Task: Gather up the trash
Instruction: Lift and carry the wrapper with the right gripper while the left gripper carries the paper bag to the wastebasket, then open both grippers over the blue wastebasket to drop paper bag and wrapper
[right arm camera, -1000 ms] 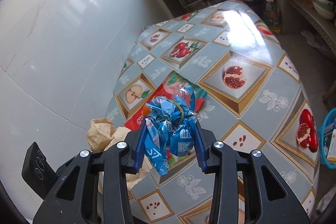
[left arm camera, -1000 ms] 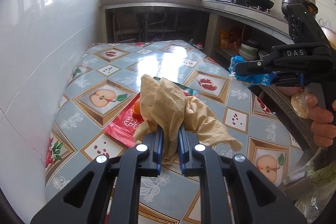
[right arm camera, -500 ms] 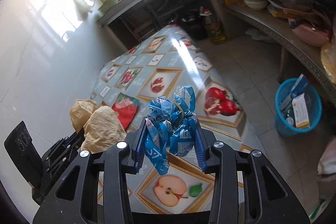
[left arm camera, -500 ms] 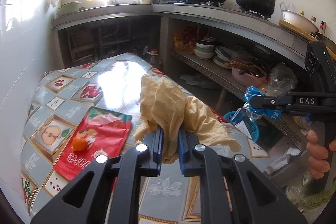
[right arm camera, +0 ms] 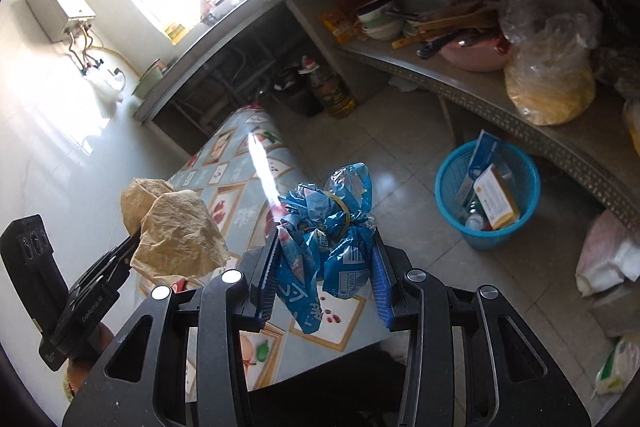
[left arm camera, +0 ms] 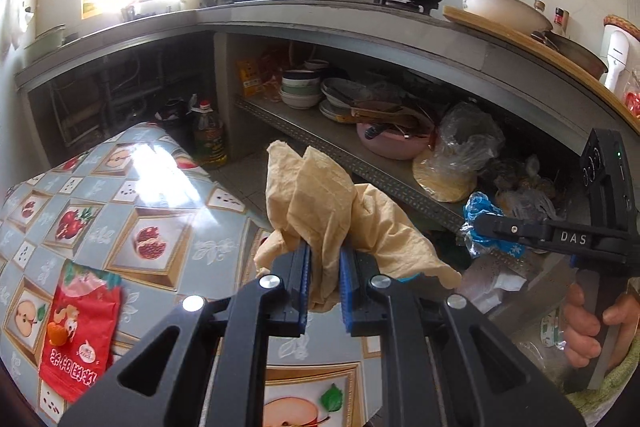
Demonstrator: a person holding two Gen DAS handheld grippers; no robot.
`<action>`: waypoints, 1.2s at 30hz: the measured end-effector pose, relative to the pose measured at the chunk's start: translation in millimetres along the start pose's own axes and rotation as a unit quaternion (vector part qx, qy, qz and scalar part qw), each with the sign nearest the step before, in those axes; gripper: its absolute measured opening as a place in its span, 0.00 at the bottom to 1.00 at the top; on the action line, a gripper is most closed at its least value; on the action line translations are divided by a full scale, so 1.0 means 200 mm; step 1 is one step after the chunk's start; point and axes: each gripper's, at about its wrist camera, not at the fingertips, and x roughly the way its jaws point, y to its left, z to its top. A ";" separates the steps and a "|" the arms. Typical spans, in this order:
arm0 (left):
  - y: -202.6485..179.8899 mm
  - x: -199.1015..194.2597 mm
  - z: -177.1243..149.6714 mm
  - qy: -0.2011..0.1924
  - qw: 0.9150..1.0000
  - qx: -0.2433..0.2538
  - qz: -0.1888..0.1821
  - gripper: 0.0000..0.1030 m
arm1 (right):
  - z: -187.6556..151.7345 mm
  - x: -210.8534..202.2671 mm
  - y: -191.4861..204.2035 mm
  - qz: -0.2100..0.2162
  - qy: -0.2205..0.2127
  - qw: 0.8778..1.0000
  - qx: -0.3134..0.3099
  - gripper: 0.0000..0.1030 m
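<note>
Right wrist view: two pieces of trash are held lifted, not yet binned.

One crumpled blue wrapper (right arm camera: 328, 227) is clamped in the right hand-held gripper (right arm camera: 324, 267), and one tan crumpled paper (left arm camera: 320, 215) is pinched narrowly in the left hand-held gripper (left arm camera: 324, 283). Both are carried above the near edge of the worktop (right arm camera: 240, 179). One blue bin (right arm camera: 486, 195), already holding boxes, stands on the floor to the right. One red packet (left arm camera: 80, 339) is left on the worktop, judged as remaining.
</note>
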 end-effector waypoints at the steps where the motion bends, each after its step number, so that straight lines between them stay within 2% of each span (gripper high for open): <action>1: -0.03 0.03 0.01 0.005 1.000 0.002 -0.008 0.11 | 0.00 -0.01 -0.04 -0.004 -0.002 1.000 0.006 0.36; 7: -0.13 0.23 0.10 0.037 0.998 -0.011 -0.046 0.11 | 0.03 -0.13 -0.34 -0.049 -0.029 0.997 0.048 0.36; 11: -0.16 0.36 0.17 0.052 0.997 -0.009 -0.050 0.11 | 0.03 -0.21 -0.56 -0.097 -0.046 0.991 0.073 0.36; 14: -0.19 0.51 0.20 0.071 0.996 -0.006 -0.057 0.11 | 0.01 -0.18 -0.68 -0.118 -0.035 0.988 0.092 0.36; 18: -0.25 0.77 0.23 0.114 0.991 -0.007 -0.077 0.12 | -0.02 -0.03 -0.81 -0.127 -0.013 0.985 0.116 0.36; 22: -0.29 1.09 0.24 0.173 0.980 -0.020 -0.099 0.12 | -0.04 0.15 -0.90 -0.129 0.008 0.983 0.132 0.36; 25: -0.34 1.37 0.23 0.228 0.967 -0.029 -0.109 0.12 | -0.04 0.34 -0.97 -0.136 0.021 0.980 0.140 0.36; 32: -0.40 1.95 0.18 0.322 0.941 -0.037 -0.101 0.13 | 0.01 0.72 -1.12 -0.136 0.044 0.976 0.165 0.37; 36: -0.41 2.24 0.13 0.365 0.924 -0.064 -0.093 0.16 | 0.04 0.84 -1.19 -0.144 0.044 0.972 0.180 0.37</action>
